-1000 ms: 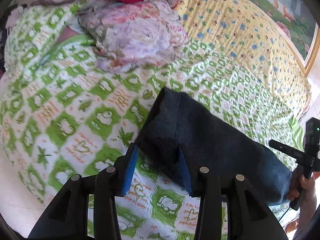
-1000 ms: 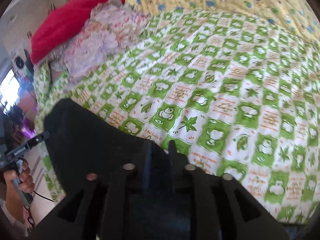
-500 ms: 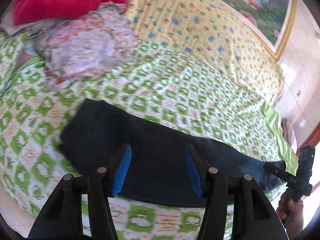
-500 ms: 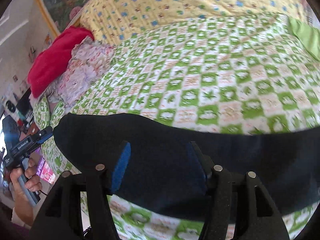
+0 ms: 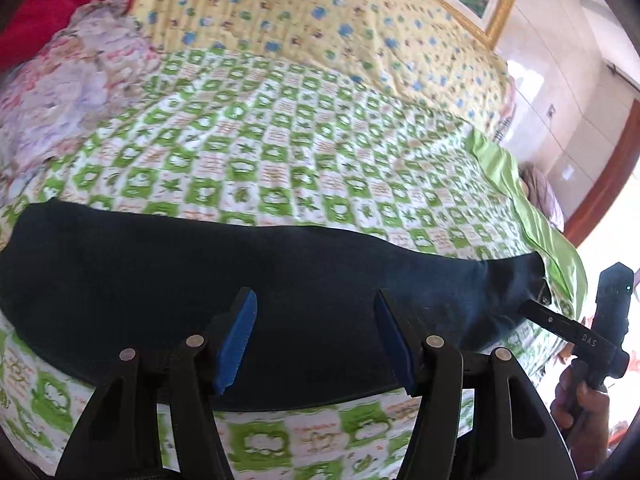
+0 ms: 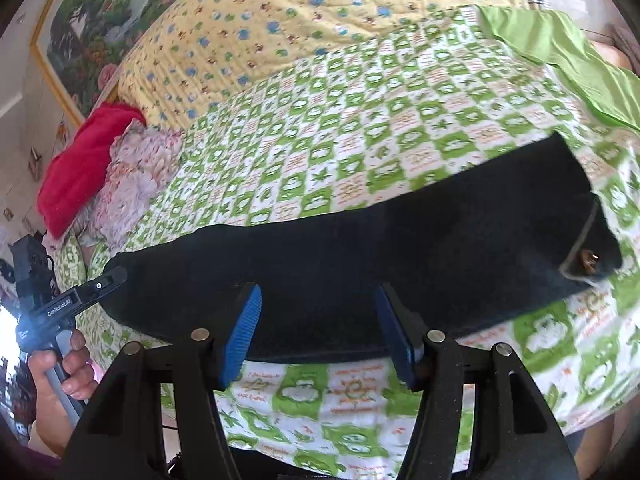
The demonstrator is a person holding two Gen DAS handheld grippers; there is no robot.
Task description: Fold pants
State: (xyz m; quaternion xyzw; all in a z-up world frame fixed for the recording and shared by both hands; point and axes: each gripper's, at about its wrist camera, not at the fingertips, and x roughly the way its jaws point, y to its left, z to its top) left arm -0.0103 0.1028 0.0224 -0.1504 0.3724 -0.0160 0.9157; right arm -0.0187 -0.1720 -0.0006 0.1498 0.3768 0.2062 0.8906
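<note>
The dark navy pants (image 5: 200, 280) lie flat in a long strip across the green-and-white checked bedspread (image 5: 300, 152), folded lengthwise. In the right wrist view the pants (image 6: 400, 248) run from left to right, with the waistband and its button (image 6: 588, 258) at the right end. My left gripper (image 5: 314, 336) is open and empty, above the near edge of the pants. My right gripper (image 6: 318, 326) is open and empty, above the near edge too. Each gripper shows in the other's view, held in a hand: the right one (image 5: 576, 332) and the left one (image 6: 60, 304).
A crumpled floral cloth (image 5: 60, 92) and a red pillow (image 6: 80, 168) lie at the bed's left end. A yellow dotted quilt (image 5: 320, 20) covers the far side. A plain green sheet (image 6: 560, 52) lies at the right end. The bed's near edge is just below my grippers.
Both grippers have let go of the pants and drawn back toward the bed's near edge. The pants, held up one second ago, now lie spread flat in a long strip.
</note>
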